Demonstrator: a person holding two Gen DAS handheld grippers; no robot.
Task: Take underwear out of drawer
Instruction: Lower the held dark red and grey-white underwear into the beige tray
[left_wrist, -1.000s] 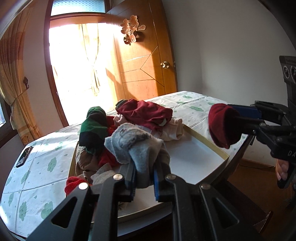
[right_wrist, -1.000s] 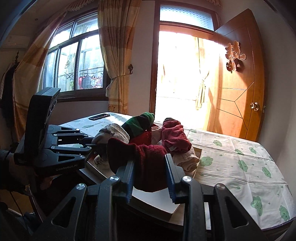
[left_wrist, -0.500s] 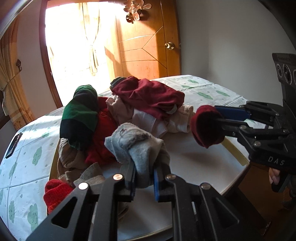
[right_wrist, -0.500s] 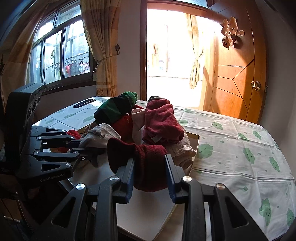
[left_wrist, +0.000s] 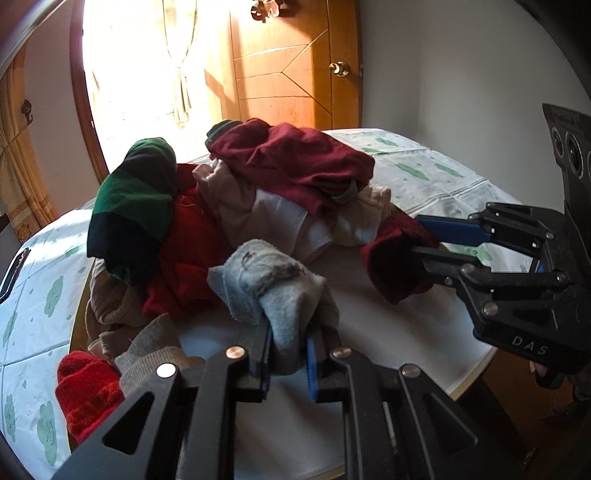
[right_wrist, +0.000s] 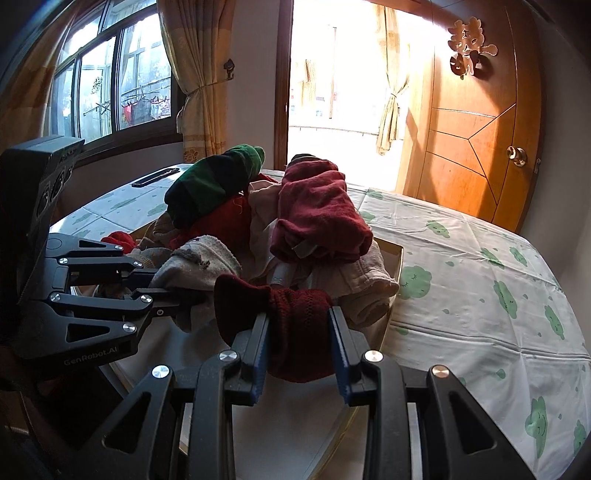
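Left gripper (left_wrist: 289, 354) is clamped tight on a pale grey knitted sock (left_wrist: 273, 288), hanging over the white shallow drawer tray (left_wrist: 406, 332); right gripper (right_wrist: 300, 343) pinches a dark maroon knitted sock (right_wrist: 291, 314), also above that tray, nearer its right rim; the underwear lies in the heaped clothes pile (left_wrist: 229, 214) at the tray's far end; a maroon folded garment (right_wrist: 317, 218) tops it, a green-and-black striped sock (left_wrist: 136, 199) beside.
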